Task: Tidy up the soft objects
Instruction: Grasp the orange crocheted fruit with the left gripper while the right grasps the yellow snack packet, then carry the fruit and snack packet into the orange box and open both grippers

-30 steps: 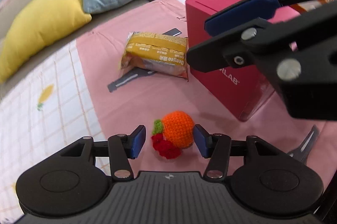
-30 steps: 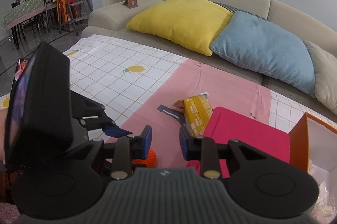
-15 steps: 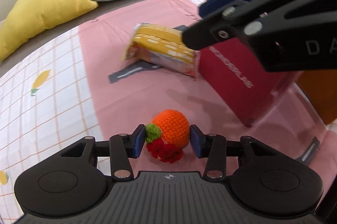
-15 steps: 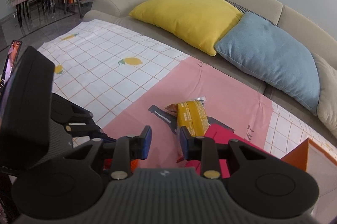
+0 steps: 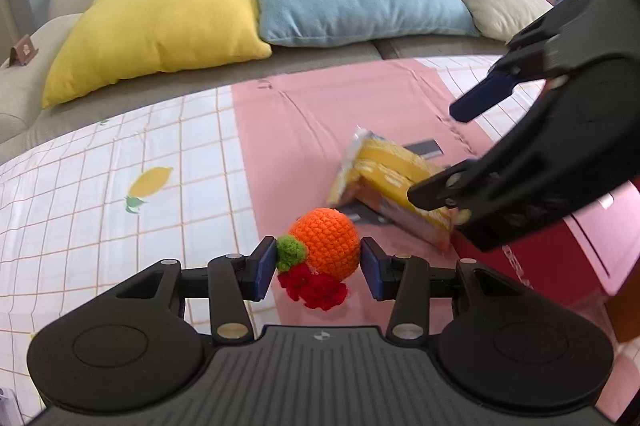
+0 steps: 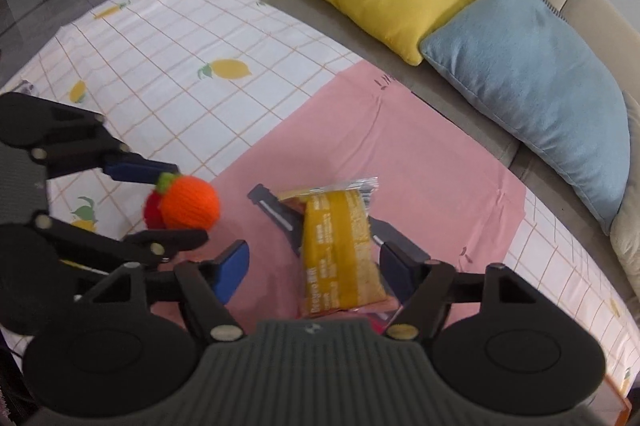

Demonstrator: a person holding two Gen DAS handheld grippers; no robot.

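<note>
Crochet orange [image 5: 325, 241] is clamped in the left gripper [image 5: 319, 268]; right gripper [image 6: 314, 268] is opening around the snack pack [image 6: 340, 250], pads apart; red box [image 5: 560, 246] closed, contents unseen.

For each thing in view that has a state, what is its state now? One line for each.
Left tool: closed on the crochet orange, held above the cloth.
Crochet orange: gripped, lifted.
Right tool: jaws opening, around the snack packet, pads not pressing.
Snack packet: sealed, lying on the pink cloth.
Red box: mostly hidden; cannot tell.
</note>
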